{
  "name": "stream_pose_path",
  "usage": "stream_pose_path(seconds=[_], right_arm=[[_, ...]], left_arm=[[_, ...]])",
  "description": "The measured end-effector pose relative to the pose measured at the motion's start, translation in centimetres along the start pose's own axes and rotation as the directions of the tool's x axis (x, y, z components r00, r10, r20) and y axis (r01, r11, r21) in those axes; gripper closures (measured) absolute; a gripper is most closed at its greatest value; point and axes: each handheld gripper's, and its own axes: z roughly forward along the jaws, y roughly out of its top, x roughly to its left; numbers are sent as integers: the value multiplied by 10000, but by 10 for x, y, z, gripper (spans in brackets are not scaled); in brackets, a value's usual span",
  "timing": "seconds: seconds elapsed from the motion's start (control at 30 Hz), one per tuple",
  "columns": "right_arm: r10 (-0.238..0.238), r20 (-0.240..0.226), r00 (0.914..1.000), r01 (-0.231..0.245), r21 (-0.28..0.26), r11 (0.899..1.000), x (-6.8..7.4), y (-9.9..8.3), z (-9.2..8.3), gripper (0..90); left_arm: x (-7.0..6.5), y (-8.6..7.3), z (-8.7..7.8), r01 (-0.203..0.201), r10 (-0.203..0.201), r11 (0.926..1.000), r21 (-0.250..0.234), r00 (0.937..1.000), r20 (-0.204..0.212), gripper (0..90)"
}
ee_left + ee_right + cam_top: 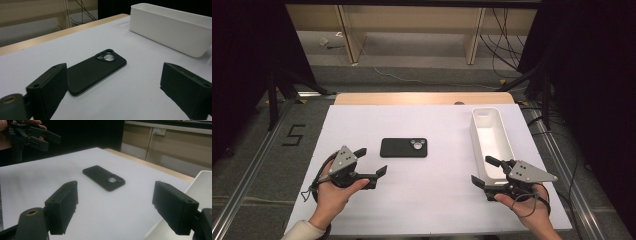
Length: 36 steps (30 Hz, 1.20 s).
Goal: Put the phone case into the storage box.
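Both tools, left tool (371, 162) and right tool (485, 172), hover spread and empty. The flat black phone case (404, 147) lies mid-worktop, left of the long white plastic bin (507, 145); I'd pinch its long edges squarely.

The left gripper (371, 161) and right gripper (485, 170) are black, each with a grey three-cornered plate on top, blocky jaws with small screw holes, and a thin black cable. The left hand (333, 194) shows a pale sleeve.
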Motion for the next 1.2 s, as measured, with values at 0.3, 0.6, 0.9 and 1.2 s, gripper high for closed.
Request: stream_pose_path(seconds=[0.3,0.6,0.9,1.2], right_arm=[[44,6,10000,-44,16,10000,1,1,1,224],[8,26,10000,-8,35,10000,2,2,4,229],[147,12,9999,-147,13,9999,0,1,2,233],[112,-64,9999,-112,6,9999,1,2,2,233]], left_arm=[[10,7,14,20,12,9991,435,9973,-732,359],[32,22,58,-103,313,9850,1721,9923,-1196,898],[61,23,138,95,483,9469,3215,9841,-1711,899],[77,13,165,415,420,9207,3880,9780,-2043,899]])
